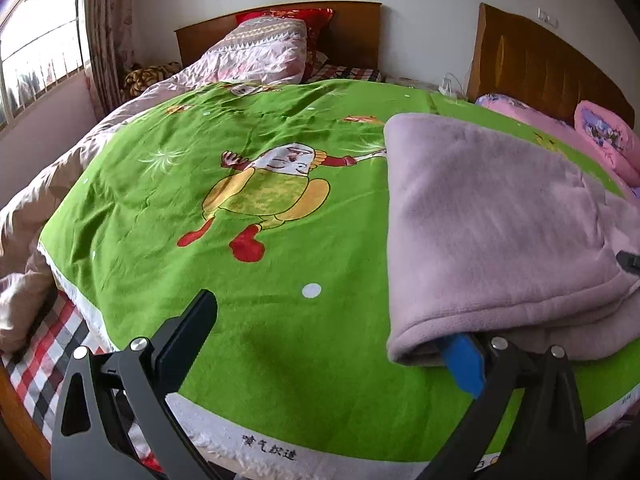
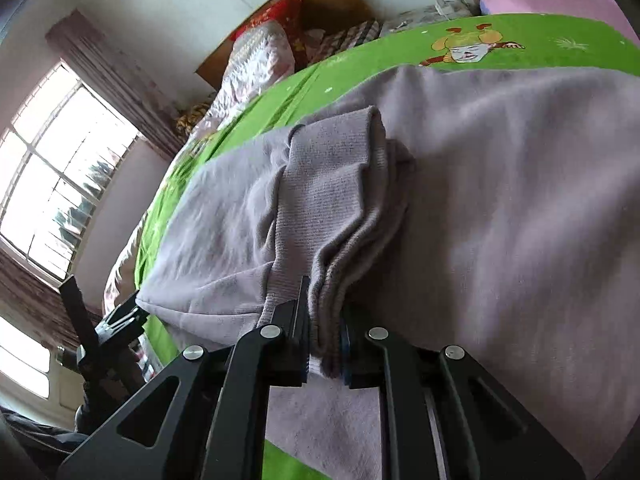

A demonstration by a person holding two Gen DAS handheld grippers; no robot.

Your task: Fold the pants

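Across the green cartoon-print bedspread, the right gripper is clamping the soft mauve fleece pants' bunched ribbed cuffs mid-fold near the near edge, while the left gripper is resting agape, one finger tucked under the fold, so laying the cuffs flat looks next.

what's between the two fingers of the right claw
A bunched ribbed cuff of the mauve fleece pants, pinched in the right claw, shown in the right wrist view.

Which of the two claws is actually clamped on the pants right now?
The right claw: it is shut on the ribbed cuff of the mauve fleece pants. The left claw stands open, pinching nothing.
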